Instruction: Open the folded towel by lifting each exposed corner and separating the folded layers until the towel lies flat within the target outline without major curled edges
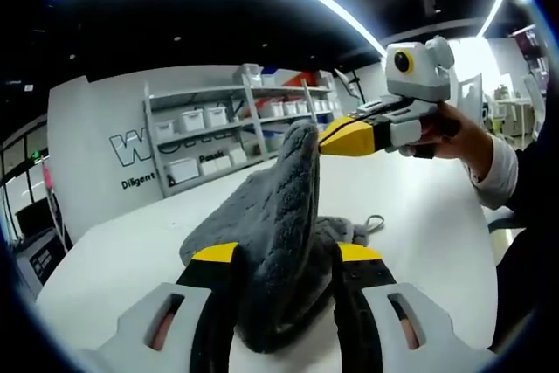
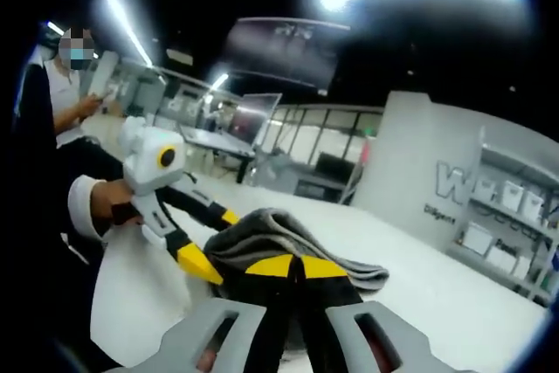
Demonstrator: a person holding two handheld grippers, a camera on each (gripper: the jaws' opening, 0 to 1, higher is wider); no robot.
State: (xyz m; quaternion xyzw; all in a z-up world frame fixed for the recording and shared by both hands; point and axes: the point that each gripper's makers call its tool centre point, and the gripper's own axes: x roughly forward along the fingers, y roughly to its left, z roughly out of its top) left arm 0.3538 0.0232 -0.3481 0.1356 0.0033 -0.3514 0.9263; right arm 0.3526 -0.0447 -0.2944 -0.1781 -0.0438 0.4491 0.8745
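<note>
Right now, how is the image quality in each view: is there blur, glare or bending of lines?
Left gripper view: mostly sharp; the grey towel and right gripper are clear, ceiling light strips bend from the fisheye. Right gripper view: softer and smeared, ceiling lights blown out into glare, the left gripper and shelves slightly blurred.

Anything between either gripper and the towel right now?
Nothing visible. The right gripper is pinched on a raised fold of the grey towel, and the left gripper has its jaws around the towel's near end. White table around it looks bare.
</note>
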